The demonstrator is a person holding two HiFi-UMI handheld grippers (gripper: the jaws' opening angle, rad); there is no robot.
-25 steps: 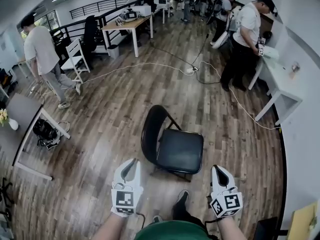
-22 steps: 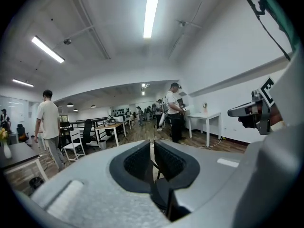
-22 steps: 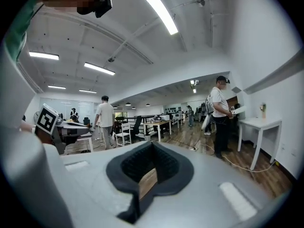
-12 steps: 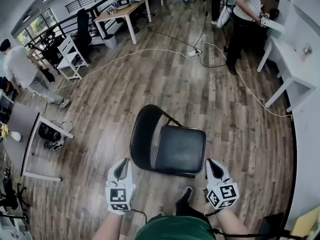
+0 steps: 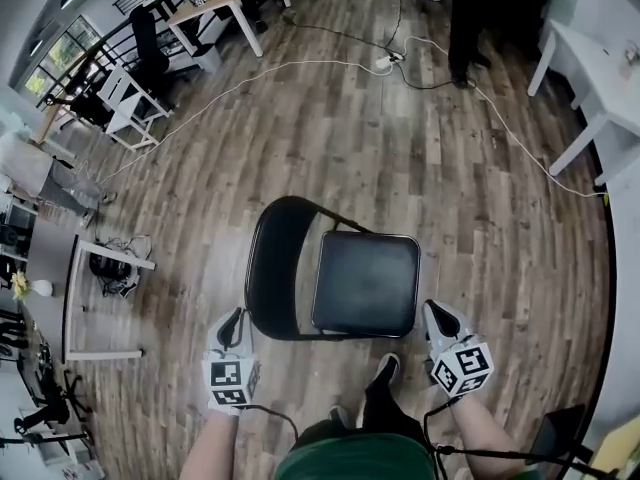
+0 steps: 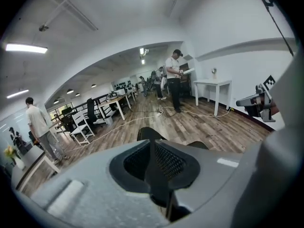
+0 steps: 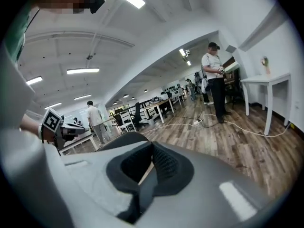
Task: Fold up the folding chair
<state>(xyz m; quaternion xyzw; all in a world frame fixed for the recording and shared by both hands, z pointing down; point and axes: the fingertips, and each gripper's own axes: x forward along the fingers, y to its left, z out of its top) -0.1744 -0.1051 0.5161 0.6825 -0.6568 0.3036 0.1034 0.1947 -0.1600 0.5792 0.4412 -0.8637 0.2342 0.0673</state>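
left gripper (image 5: 233, 320) and right gripper (image 5: 438, 315) nearer the folding chair (image 5: 365, 283), chair higher in frame; bystanders slipping off the top edge

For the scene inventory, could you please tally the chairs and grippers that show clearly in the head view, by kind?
Black folding chair: 1
White slatted chair: 1
Black office chair: 1
Grippers: 2, the left gripper and the right gripper
Total: 5
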